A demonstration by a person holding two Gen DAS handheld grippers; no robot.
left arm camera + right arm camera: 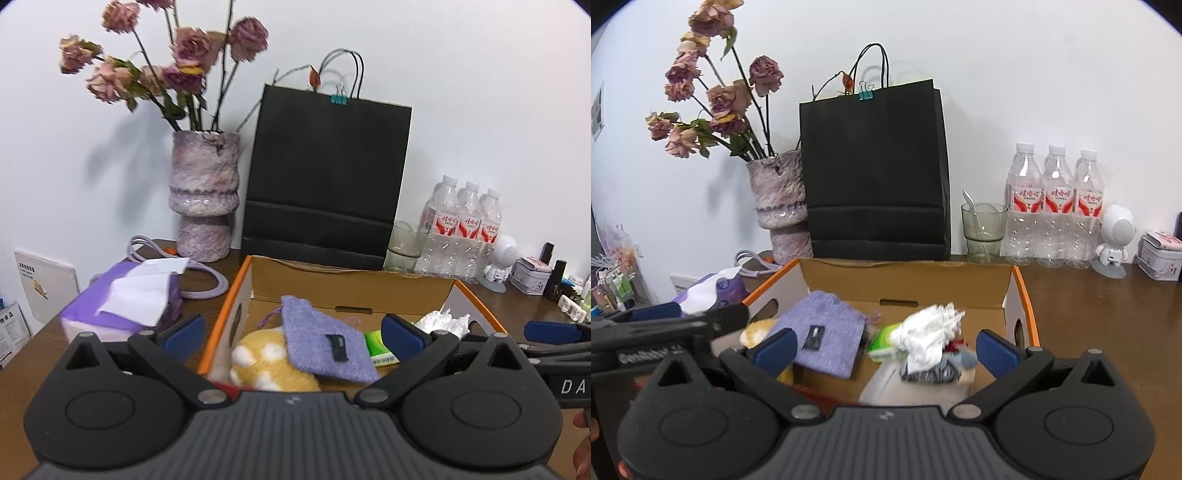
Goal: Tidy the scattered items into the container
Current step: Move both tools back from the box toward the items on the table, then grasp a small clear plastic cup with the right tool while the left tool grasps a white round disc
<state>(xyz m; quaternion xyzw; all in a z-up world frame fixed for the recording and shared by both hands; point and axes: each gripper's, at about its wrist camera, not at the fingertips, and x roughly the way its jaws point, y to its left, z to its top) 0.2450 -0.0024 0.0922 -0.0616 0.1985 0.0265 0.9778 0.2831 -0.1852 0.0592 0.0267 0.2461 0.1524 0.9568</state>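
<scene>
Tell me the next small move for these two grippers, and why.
Probably lift both clear of the box. The left gripper and right gripper are open and empty, and the purple pouch, yellow plush, green packet and crumpled tissue already lie inside.

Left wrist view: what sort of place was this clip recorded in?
Probably a lived-in desk or side table in a home or small office: a vase of dried roses and a black paper bag stand against a white wall, with water bottles beside the cardboard box.
</scene>
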